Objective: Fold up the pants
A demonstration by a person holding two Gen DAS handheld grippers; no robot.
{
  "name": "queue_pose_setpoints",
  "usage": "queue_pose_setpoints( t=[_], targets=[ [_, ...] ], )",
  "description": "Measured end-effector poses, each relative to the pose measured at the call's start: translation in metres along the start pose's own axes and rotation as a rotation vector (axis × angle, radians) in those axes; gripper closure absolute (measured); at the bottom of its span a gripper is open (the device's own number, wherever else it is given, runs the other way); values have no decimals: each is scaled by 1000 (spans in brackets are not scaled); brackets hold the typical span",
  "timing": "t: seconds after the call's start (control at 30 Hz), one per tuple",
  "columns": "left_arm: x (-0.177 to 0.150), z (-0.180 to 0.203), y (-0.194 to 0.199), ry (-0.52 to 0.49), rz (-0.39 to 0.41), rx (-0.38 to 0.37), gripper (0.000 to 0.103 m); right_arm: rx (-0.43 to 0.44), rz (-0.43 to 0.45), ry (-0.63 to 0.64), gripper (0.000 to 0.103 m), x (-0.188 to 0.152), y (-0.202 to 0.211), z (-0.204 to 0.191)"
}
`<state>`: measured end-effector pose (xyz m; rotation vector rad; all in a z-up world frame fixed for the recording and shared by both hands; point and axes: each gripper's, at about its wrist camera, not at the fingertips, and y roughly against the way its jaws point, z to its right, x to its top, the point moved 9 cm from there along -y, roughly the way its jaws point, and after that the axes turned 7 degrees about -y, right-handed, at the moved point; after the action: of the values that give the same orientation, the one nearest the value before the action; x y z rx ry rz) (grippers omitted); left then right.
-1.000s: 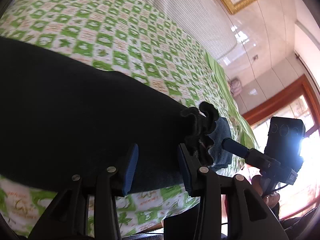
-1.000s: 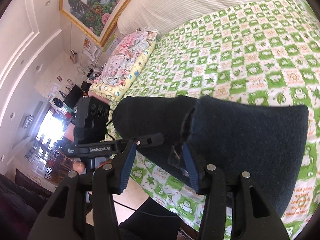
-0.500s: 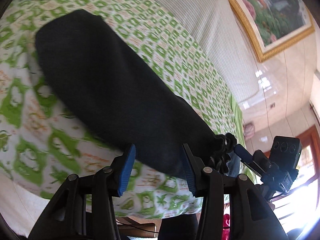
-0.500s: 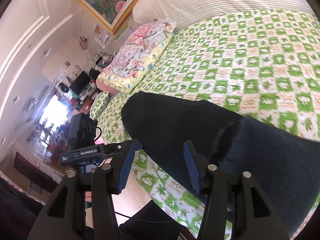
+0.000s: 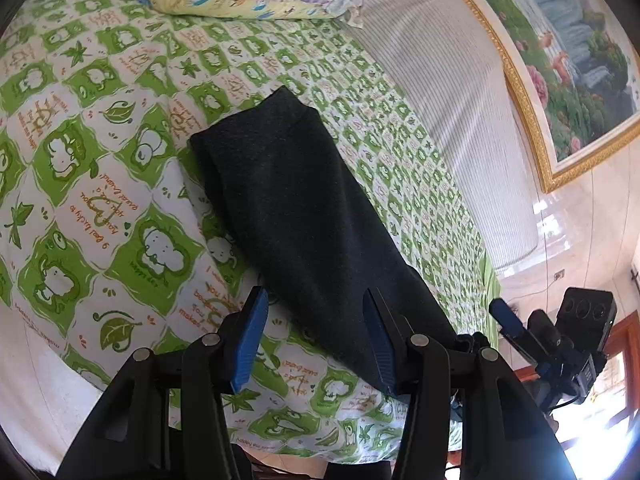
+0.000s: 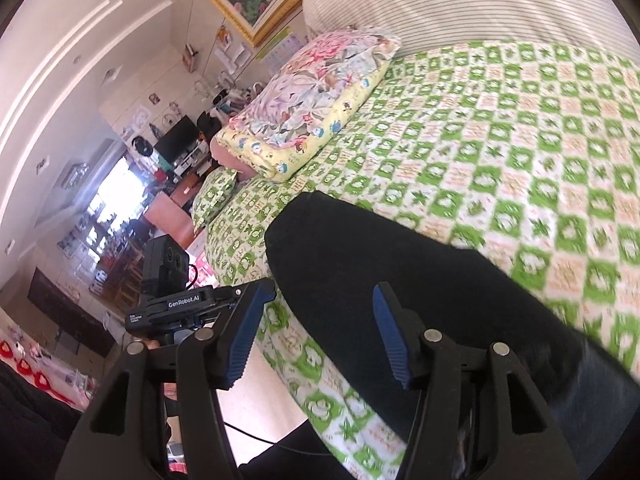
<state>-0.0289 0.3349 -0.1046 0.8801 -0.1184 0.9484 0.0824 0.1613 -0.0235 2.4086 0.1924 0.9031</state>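
The dark pants (image 5: 304, 216) lie folded into a long narrow strip on the green-and-white checked bedsheet (image 5: 100, 184), near the bed's front edge. My left gripper (image 5: 316, 340) is open and empty, raised over the strip's near end. My right gripper (image 6: 320, 332) is open and empty, above the pants (image 6: 380, 280) near their other end. The right gripper also shows at the right edge of the left wrist view (image 5: 560, 344), and the left gripper at the left of the right wrist view (image 6: 172, 292).
A floral pillow on a yellow quilt (image 6: 316, 104) lies at the head of the bed. A striped headboard cushion (image 5: 440, 120) runs along the far side. A framed painting (image 5: 560, 52) hangs above. The bed's front edge drops to the floor (image 6: 244, 396).
Both grippers have lifted up and back from the pants, so the whole folded strip now shows lying flat on the bed. The jaws stayed open.
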Motion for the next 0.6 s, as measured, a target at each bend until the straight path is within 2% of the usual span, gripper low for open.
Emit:
queue_pose_setpoints(
  t=[0.17, 0.27, 0.43, 0.6],
  targets=[
    [6, -10, -8, 37, -6, 6, 53, -15, -51, 70, 45, 22, -24, -10],
    [11, -8, -12, 47, -9, -23, 53, -26, -84, 95, 45, 32, -40, -13],
    [15, -3, -20, 55, -12, -29, 49, -21, -125, 119, 45, 50, -67, -16],
    [18, -20, -18, 72, 5, 58, 49, -19, -192, 160, 45, 63, -101, -18]
  ],
)
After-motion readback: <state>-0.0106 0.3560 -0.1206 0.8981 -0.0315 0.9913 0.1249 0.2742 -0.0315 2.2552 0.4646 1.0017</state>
